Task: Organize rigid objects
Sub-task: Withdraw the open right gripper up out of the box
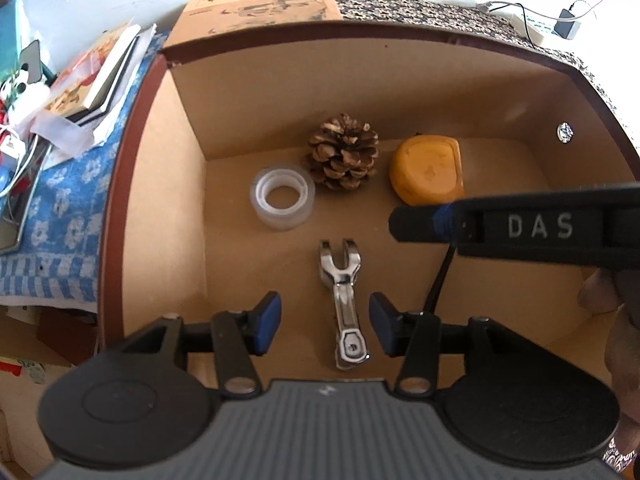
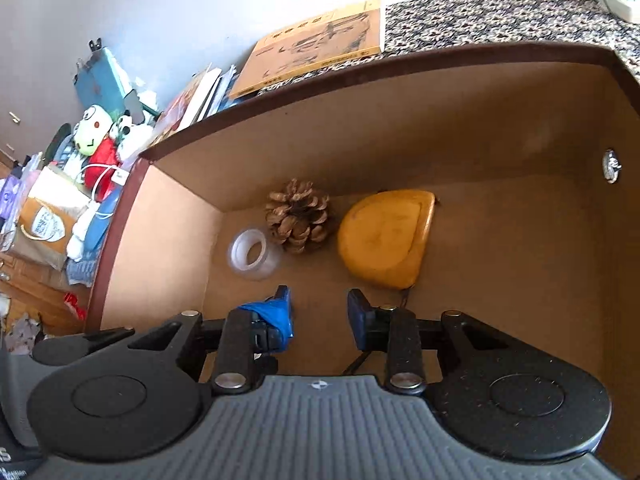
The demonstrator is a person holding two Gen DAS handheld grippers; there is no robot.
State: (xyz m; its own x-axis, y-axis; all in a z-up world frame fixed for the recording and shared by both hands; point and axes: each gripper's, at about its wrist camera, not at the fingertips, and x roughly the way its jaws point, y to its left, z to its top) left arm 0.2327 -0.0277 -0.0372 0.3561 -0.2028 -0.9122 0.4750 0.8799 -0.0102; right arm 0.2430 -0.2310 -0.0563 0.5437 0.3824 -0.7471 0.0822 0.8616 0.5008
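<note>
Rigid objects are already gathered on the floor of an open cardboard box (image 1: pixel 160 200): a clear tape roll (image 1: pixel 282 196) at far left, a pine cone (image 1: pixel 343 157) against the far wall, a yellow tape measure (image 1: pixel 428 170) to its right, and a metal tool (image 1: pixel 344 300) nearer. The left gripper (image 1: pixel 325 324) is held open astride the tool, its pads not touching it. The right gripper (image 2: pixel 320 316) is parted and empty. Four placements seem done; what remains outside cannot be told.
</note>
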